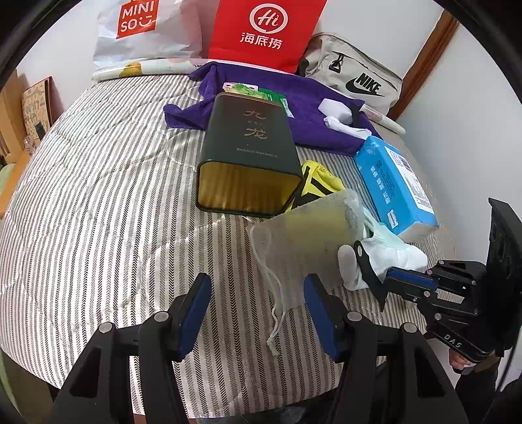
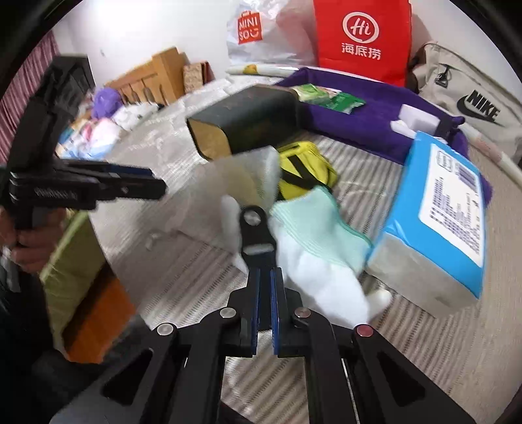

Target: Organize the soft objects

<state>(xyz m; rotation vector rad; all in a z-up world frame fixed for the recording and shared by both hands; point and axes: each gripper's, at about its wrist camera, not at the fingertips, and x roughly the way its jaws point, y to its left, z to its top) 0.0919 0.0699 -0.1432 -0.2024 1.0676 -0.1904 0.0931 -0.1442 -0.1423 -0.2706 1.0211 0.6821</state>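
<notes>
A white sock with a mint cuff [image 2: 313, 241] hangs in my right gripper [image 2: 257, 234], which is shut on it just above the striped bedspread [image 1: 98, 202]. The sock also shows in the left wrist view [image 1: 391, 257], beside a mesh drawstring pouch [image 1: 303, 234] holding something yellow. My left gripper [image 1: 257, 310] is open, its pads either side of the pouch's drawstring end, holding nothing. In the right wrist view the left gripper [image 2: 153, 182] sits at the left, near the pouch [image 2: 244, 179].
A dark green tin [image 1: 248, 156] lies on its side, open end toward me. A yellow pouch [image 1: 319, 182], a blue tissue pack [image 1: 394, 182], a purple towel [image 1: 313, 117] with small items, a Nike bag [image 1: 355, 78] and shopping bags [image 1: 261, 29] lie beyond.
</notes>
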